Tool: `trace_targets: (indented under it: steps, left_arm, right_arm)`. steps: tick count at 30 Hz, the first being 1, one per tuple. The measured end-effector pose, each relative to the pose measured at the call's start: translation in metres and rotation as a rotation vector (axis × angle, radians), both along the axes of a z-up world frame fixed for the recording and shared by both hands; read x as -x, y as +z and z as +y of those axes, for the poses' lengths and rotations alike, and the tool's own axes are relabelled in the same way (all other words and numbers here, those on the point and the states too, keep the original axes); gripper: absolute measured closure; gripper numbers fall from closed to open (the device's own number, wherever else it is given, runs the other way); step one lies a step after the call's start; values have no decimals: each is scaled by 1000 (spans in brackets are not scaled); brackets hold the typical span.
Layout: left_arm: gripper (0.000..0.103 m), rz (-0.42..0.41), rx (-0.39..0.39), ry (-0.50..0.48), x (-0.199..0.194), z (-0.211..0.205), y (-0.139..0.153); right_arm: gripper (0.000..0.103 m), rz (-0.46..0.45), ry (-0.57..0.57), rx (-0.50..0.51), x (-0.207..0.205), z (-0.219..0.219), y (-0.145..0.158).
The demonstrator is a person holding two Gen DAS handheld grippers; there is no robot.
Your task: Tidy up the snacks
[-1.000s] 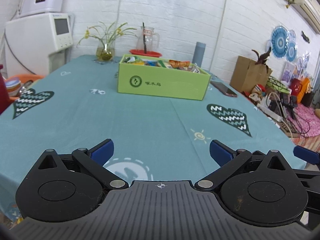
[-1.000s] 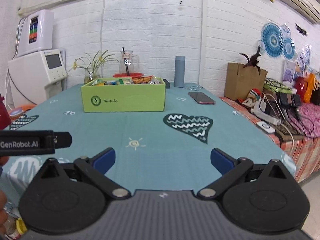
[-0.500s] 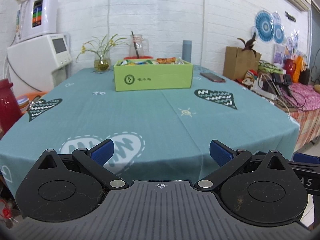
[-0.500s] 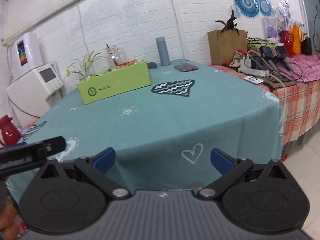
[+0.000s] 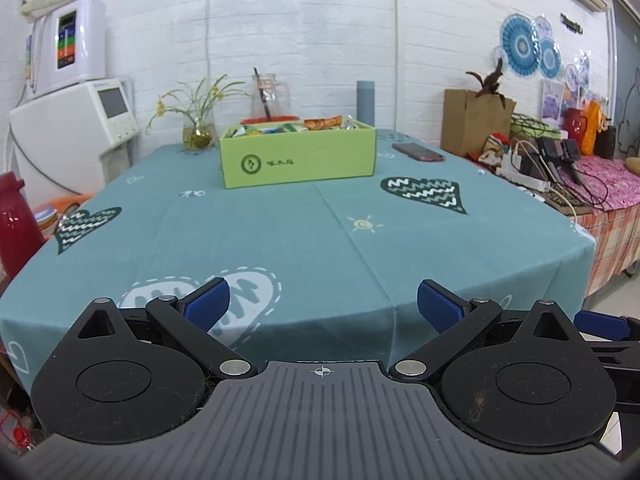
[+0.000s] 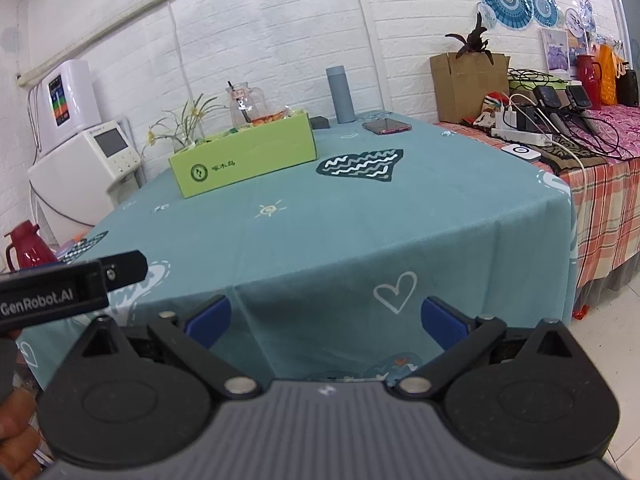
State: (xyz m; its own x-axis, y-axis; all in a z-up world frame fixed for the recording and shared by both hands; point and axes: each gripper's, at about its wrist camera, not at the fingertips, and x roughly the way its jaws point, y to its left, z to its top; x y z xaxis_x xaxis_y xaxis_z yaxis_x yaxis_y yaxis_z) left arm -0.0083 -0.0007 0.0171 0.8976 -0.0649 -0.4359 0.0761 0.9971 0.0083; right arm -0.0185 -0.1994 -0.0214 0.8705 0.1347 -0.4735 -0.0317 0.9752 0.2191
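Observation:
A green cardboard box (image 5: 298,156) filled with several snack packets (image 5: 322,123) stands at the far middle of the teal table (image 5: 280,236). It also shows in the right wrist view (image 6: 244,162). My left gripper (image 5: 323,304) is open and empty, held back at the table's near edge. My right gripper (image 6: 325,316) is open and empty, below and in front of the near edge. The left gripper's body (image 6: 68,288) shows at the left of the right wrist view.
A phone (image 5: 418,152), a grey-blue flask (image 5: 365,103), a glass jug (image 5: 269,96) and a flower vase (image 5: 196,134) stand at the table's far side. A red thermos (image 5: 14,224) is at the left. A side table with chargers (image 6: 560,120) is at the right.
Both grippers have pulled back from the table toward its near edge. The right one has dropped lower and tilted. Both stay open and empty.

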Motion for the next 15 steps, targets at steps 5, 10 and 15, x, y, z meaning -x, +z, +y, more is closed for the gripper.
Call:
trace_targets:
  steps: [5,10,15]
  left_arm:
    - [13,4,4,-8,0,0,-1]
    - [14,3,-2,-9,1,-2,-1]
    - [14,7,2,-5,2,-1,-2]
  right_arm:
    - [2,8,0,-3,0,0,-2]
    - [2,12,-1,-6,-1,-2,-3]
    - [2,14,0,-3,-1,0,-3]
